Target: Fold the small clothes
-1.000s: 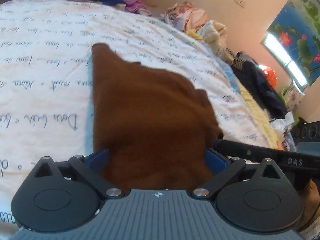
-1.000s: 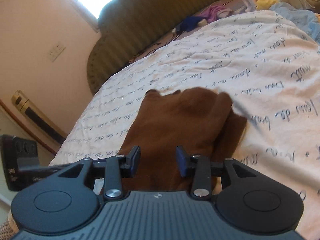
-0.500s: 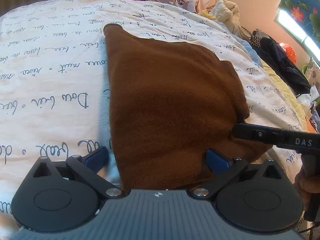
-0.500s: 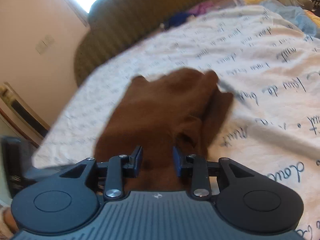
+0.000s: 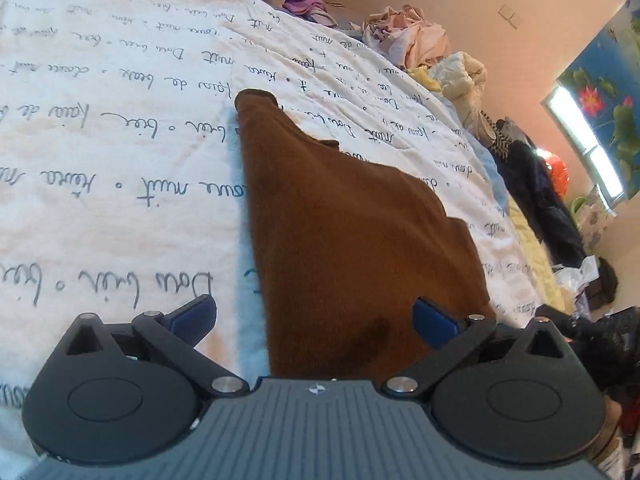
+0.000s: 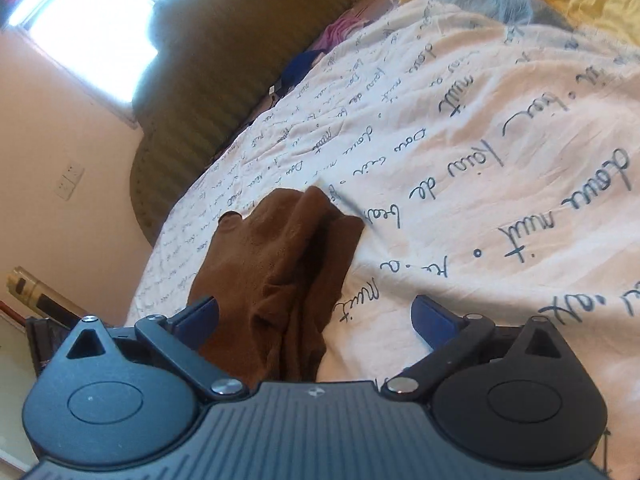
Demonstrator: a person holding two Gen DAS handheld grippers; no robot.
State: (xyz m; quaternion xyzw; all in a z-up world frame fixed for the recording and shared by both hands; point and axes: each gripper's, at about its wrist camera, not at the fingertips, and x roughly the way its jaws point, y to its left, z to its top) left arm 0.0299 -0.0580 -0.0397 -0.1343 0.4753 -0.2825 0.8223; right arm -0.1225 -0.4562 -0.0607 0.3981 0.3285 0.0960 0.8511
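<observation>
A small brown garment [image 5: 344, 240] lies flat on the white bed sheet with blue script [image 5: 100, 200]. My left gripper [image 5: 314, 318] is open, its blue pads wide apart, with the garment's near edge between and under them. In the right wrist view the same brown garment [image 6: 276, 276] lies in folds and wrinkles on the sheet [image 6: 500, 200]. My right gripper [image 6: 316, 318] is open and empty, its left pad over the garment's near edge and its right pad over bare sheet.
A heap of loose clothes [image 5: 420, 40] lies at the bed's far side, with dark clothing [image 5: 540, 200] along the right edge. A green headboard [image 6: 224, 60] stands at the bed's far end, under a bright window [image 6: 100, 32].
My right gripper has opened wide and let go of the brown garment, which now lies on the sheet. My left gripper has stayed open and shifted a little over the cloth.
</observation>
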